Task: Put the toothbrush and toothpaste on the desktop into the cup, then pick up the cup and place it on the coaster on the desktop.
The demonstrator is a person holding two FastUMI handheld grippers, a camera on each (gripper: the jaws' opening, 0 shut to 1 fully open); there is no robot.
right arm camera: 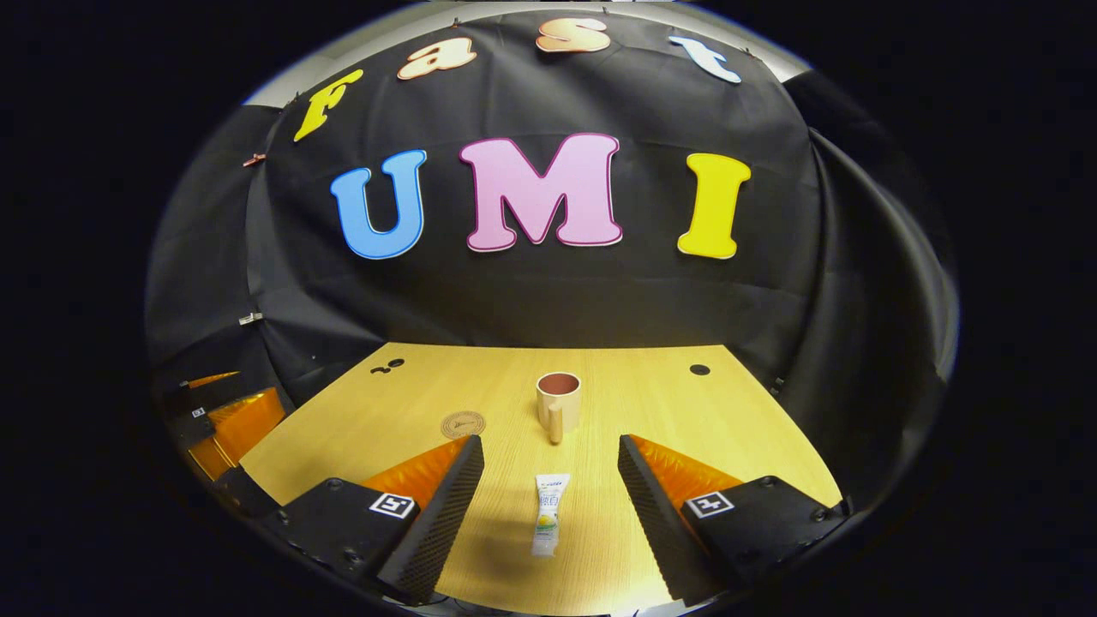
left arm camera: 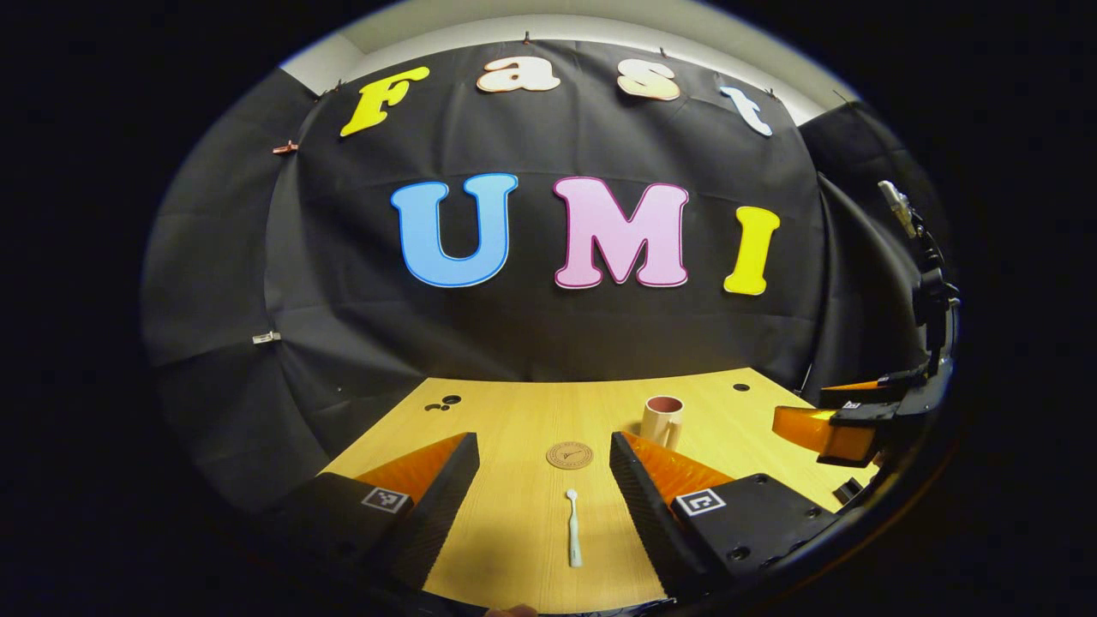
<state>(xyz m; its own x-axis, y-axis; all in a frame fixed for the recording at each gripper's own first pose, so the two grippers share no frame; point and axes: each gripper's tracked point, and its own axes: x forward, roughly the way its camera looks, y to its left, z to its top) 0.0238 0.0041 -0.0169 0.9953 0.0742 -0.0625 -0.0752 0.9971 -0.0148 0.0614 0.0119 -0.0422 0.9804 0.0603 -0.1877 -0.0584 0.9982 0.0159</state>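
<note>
In the left gripper view, the left tongs [left arm camera: 544, 476] are held wide open above the counter [left arm camera: 514, 411], nothing gripped; the toothbrush [left arm camera: 572, 528] lies flat between the fingers, the coaster [left arm camera: 570, 455] just beyond it, and the cup [left arm camera: 662, 421] stands upright farther right. The right tongs [right arm camera: 548, 480] are likewise spread wide and empty, the toothpaste [right arm camera: 548, 512] lying between them, apart from the cup.
</note>
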